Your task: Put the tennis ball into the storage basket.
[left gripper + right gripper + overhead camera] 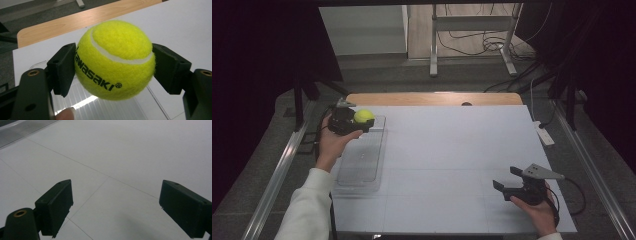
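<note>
Right claw nearest, low over desk, jaws wide, nothing in it, far from tray. Left claw holds ball, one jaw each side, up over far end of tray.

What could go wrong:
- Ball round and fuzzy; weak squeeze, it may slip out.
- Let go too high, ball may bounce out of tray.
- Tray low and light; bump may slide it.

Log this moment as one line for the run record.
left gripper: shut on tennis ball, above clear tray | right gripper: open, empty, over white table
</note>
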Demonstrator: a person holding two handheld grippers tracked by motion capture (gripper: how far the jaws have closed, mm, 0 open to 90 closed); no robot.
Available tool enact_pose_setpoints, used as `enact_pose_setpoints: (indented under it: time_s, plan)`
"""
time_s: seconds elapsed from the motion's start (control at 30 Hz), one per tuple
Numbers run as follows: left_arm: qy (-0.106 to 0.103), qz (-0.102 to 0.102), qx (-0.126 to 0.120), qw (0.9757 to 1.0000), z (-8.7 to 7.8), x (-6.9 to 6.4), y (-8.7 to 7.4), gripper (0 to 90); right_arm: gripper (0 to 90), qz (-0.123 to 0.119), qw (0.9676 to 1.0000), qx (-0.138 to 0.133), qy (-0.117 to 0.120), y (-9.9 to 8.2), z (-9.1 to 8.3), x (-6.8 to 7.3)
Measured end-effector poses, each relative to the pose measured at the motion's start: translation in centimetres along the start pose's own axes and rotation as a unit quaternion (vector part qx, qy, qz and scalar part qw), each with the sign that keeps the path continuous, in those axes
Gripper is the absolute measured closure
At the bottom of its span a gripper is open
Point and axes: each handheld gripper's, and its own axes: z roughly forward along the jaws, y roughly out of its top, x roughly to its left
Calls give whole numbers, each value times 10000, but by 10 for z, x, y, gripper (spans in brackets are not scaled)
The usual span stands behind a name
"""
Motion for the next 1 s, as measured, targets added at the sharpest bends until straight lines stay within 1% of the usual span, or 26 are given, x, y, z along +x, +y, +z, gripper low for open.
enact_pose_setpoints:
  time_s: [0.4, 0.5, 0.6, 1.0]
  plan:
    - [192, -144, 40, 9997, 1, 13, -2, 255, 119, 5, 10000, -1, 4, 0, 0, 0]
    - [252, -157, 90, 9995, 3, 16, -3, 255, 120, 18, 10000, -13, -3, 0, -1, -1]
    - [288, -228, 117, 9993, 7, 20, -4, 255, 120, 16, 10000, -5, -3, 0, 0, -1]
    - [417, -343, 243, 9982, 15, 30, -6, 255, 119, 24, 10000, 7, 1, -1, 0, -1]
